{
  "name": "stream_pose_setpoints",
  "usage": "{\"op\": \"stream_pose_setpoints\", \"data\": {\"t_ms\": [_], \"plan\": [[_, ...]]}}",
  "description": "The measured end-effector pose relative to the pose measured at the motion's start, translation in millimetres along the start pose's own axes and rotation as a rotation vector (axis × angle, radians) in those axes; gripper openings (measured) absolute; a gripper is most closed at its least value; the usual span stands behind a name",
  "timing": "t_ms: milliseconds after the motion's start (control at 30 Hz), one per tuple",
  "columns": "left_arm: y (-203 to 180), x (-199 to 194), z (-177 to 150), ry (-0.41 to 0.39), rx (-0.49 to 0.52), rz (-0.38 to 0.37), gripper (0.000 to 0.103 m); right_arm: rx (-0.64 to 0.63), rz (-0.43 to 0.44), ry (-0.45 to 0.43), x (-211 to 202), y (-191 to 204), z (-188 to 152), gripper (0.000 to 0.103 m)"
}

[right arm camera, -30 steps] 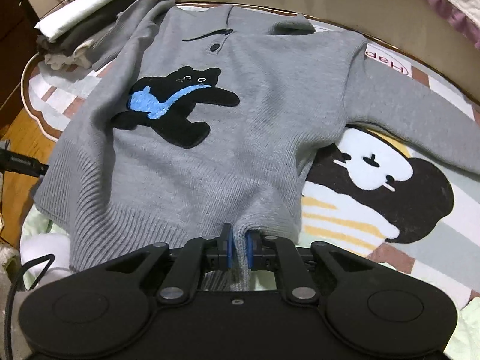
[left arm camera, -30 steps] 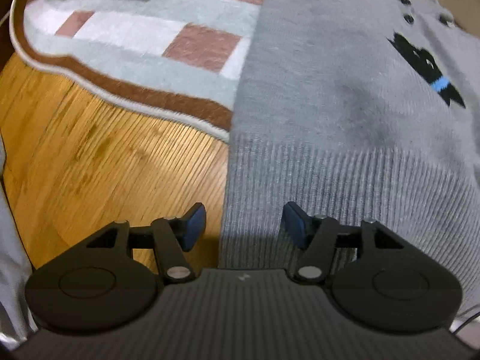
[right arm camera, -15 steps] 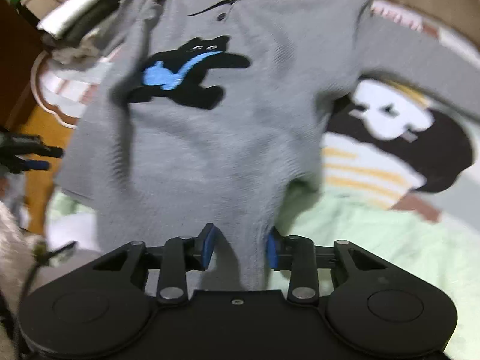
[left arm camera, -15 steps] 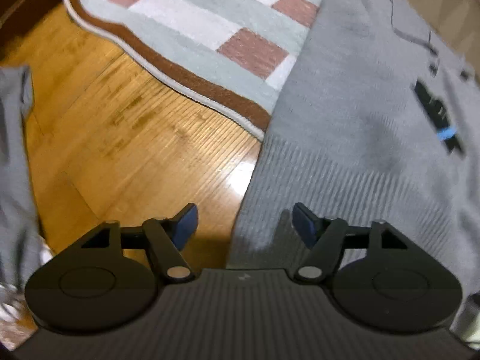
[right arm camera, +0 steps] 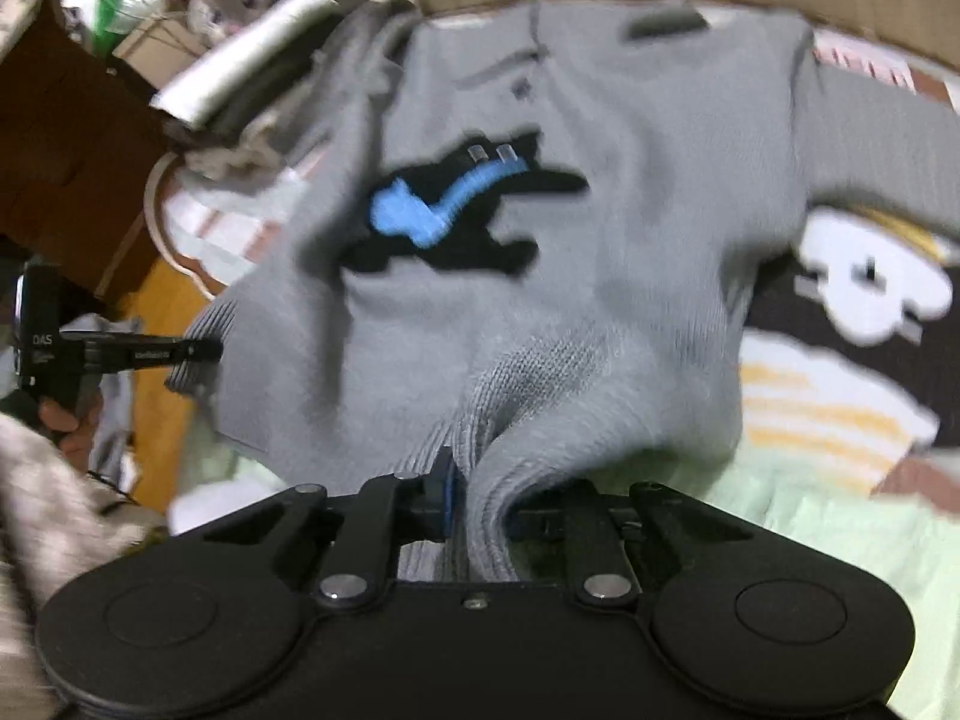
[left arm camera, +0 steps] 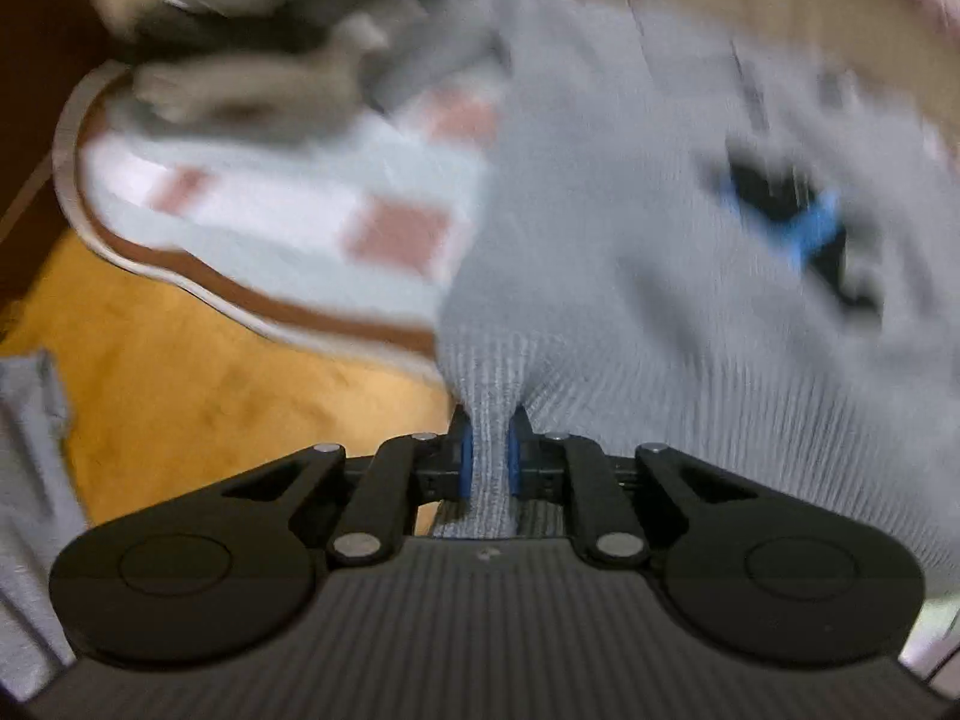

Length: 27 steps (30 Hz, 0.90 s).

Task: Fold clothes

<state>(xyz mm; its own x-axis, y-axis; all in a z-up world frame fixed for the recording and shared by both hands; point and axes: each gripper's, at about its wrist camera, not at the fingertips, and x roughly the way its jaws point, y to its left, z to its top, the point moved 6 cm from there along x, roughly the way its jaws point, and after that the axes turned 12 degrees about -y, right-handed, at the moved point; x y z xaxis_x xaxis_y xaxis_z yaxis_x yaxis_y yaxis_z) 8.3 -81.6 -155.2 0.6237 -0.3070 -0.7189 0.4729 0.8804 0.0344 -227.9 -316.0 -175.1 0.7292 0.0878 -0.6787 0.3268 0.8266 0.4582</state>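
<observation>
While the grey sweater (right arm camera: 600, 276) lies spread face up on the patterned rug (right arm camera: 840, 408), with its collar at the far end and the black cat picture (right arm camera: 456, 216) on the chest, its bottom hem is taken at both corners. One sleeve (right arm camera: 888, 150) stretches out to the right over the rug; the other goes toward the pile of folded clothes (right arm camera: 252, 84) at the far left. The rug's brown border (left arm camera: 240, 294) ends on the wooden floor (left arm camera: 210, 408).

The left gripper (left arm camera: 487, 456) is closing narrow on the ribbed hem (left arm camera: 489, 420), and the knit is pinched between its blue pads (left arm camera: 465, 462). The right gripper (right arm camera: 474, 498) is also closing, with a bunch of the hem between its jaws; only its left pad can be seen, because cloth covers the other one.

I judge that the first fold is starting: the hem is gripped and begins to lift. The next move probably needs both hands to carry the hem evenly toward the collar, keeping the edge straight and tight, so the body folds in half without wrinkles.
</observation>
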Motion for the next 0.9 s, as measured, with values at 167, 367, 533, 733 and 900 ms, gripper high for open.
{"op": "stream_pose_setpoints", "data": {"t_ms": [167, 367, 533, 733, 900], "plan": [[64.5, -54.4, 44.4, -0.197, -0.113, 0.133, 0.01, 0.171, 0.196, 0.013, -39.4, 8.8, 37.9, 0.011], [88.2, -10.4, 7.3, 0.01, -0.122, 0.145, 0.011, 0.175, 0.177, 0.131, -20.2, 17.5, 8.6, 0.011], [80.6, 15.3, -7.3, 0.106, -0.039, 0.173, 0.017, 0.133, 0.046, 0.308, 24.1, 12.0, -42.4, 0.017], [92.6, -7.1, 0.9, 0.055, -0.067, 0.29, 0.035, 0.111, -0.005, 0.229, -0.8, 8.4, -9.9, 0.025], [81.8, -21.4, 33.5, -0.039, -0.208, 0.118, 0.042, 0.024, 0.018, 0.009, -31.2, 24.3, 63.7, 0.037]]}}
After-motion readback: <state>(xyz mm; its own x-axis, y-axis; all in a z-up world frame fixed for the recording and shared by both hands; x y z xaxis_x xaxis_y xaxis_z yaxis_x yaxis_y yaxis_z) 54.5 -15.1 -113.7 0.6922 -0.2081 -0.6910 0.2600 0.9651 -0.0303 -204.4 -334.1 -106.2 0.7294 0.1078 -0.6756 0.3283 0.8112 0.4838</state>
